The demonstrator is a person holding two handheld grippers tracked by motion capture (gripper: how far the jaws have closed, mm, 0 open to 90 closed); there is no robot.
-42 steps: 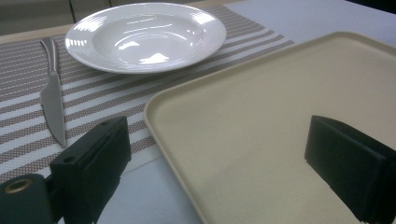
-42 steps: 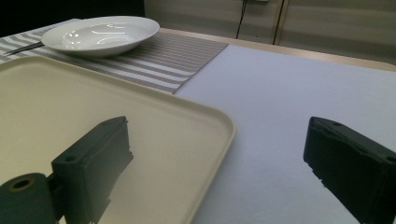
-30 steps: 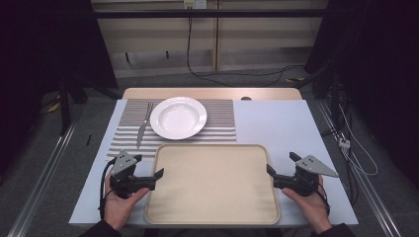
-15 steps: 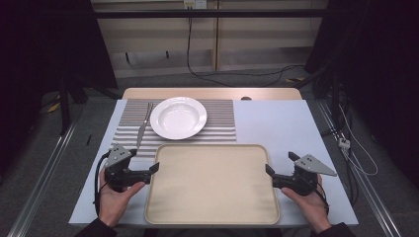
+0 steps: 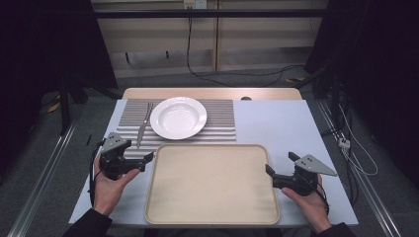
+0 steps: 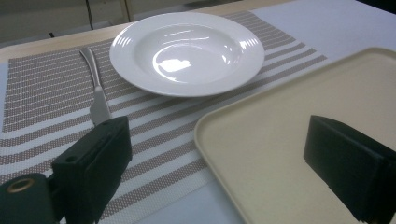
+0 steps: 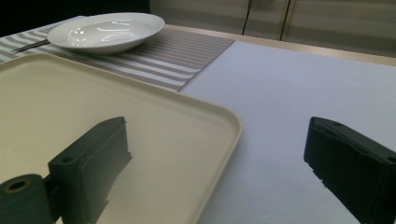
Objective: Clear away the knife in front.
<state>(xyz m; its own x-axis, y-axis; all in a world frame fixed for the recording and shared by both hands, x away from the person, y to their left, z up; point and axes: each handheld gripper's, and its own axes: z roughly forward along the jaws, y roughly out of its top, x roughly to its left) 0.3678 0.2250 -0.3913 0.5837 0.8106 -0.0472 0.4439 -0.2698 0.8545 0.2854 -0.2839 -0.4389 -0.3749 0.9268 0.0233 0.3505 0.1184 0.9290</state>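
Note:
A beige tray (image 5: 212, 197) lies flat on the near half of the table, with nothing in it. My left gripper (image 5: 147, 162) is open at the tray's left edge, jaws pointing right. In the left gripper view (image 6: 219, 158) the tray's rim (image 6: 210, 140) runs between the wide-apart jaws. My right gripper (image 5: 279, 164) is open at the tray's right edge. Its own view (image 7: 219, 163) shows the tray's rim (image 7: 233, 135) between its jaws. Neither gripper holds anything.
Beyond the tray, a white deep plate (image 5: 178, 117) sits on a striped placemat (image 5: 222, 126). A metal piece of cutlery (image 5: 143, 126) lies left of the plate. The pale blue tabletop (image 5: 276, 123) is bare to the right of the mat.
My left gripper has moved away from the person and a little to the left, along the tray's left edge. The right gripper has hardly moved. Both stayed open.

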